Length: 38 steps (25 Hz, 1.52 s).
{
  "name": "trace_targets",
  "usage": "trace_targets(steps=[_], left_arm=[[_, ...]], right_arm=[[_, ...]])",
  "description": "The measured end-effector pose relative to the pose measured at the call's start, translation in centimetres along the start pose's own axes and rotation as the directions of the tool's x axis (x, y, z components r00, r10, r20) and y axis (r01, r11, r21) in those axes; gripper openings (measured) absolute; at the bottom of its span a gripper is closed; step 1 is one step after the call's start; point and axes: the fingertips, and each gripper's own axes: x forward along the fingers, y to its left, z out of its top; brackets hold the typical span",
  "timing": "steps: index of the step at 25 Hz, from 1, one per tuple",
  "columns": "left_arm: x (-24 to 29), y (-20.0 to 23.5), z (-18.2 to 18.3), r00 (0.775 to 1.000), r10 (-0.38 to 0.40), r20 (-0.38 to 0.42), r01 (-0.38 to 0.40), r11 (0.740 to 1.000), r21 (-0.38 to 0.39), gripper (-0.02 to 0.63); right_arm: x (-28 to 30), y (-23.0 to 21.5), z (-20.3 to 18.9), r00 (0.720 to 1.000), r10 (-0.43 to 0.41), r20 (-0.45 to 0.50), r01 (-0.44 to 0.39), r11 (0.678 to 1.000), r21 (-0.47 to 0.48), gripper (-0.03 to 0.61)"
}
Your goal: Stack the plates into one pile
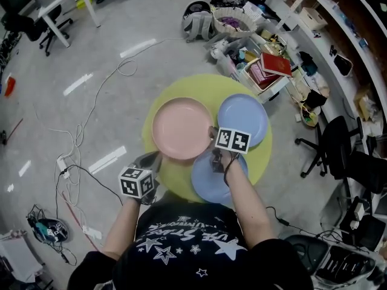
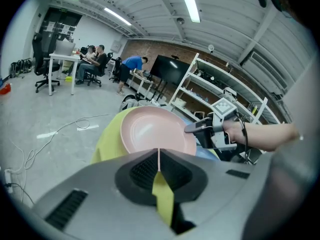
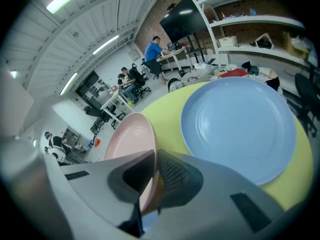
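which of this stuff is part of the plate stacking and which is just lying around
Job: pink plate, gripped at its rim by left tongs and right tongs; far blue plate; near blue plate; yellow table.
Lying about: basket, red book, backpack, chair.

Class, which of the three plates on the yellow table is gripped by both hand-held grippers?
The pink plate: the left hand-held gripper and right hand-held gripper each pinch its rim. The far blue plate and near blue plate lie ungripped.
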Motion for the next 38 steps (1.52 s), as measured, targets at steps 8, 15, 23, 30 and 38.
trace_targets(steps=[8,15,23,30,38], left_arm=[[0.8,-2.5,0.4,1.000,0.005,0.002,-0.005,0.999,0.044,0.023],[2.4,-5.8,0.7,1.000,-0.010,0.003,0.010,0.996,0.088,0.023],[4.0,-8.6,0.6,1.000,-0.002,-0.004,0.003,0.994,0.107,0.023],[5.2,-11.1,0.0,1.000,0.003,-0.015,-0.001,0.992,0.127,0.023],[5.9,-13.4,0.0,1.000,0.021,-0.010,-0.020,0.990,0.136,0.023]], right_arm=[[-3.0,-2.7,1.1,0.997,0.025,0.075,-0.032,0.995,0.096,0.031],[-6.1,-7.2,2.7,0.985,0.015,0.170,-0.047,0.982,0.184,0.037],[-9.6,-13.0,4.2,0.971,-0.034,0.236,-0.025,0.969,0.244,0.038],[-11.0,-17.1,4.6,0.963,-0.062,0.261,-0.018,0.956,0.293,0.043],[-12.0,-21.2,5.0,0.956,-0.093,0.277,-0.017,0.929,0.369,0.043]])
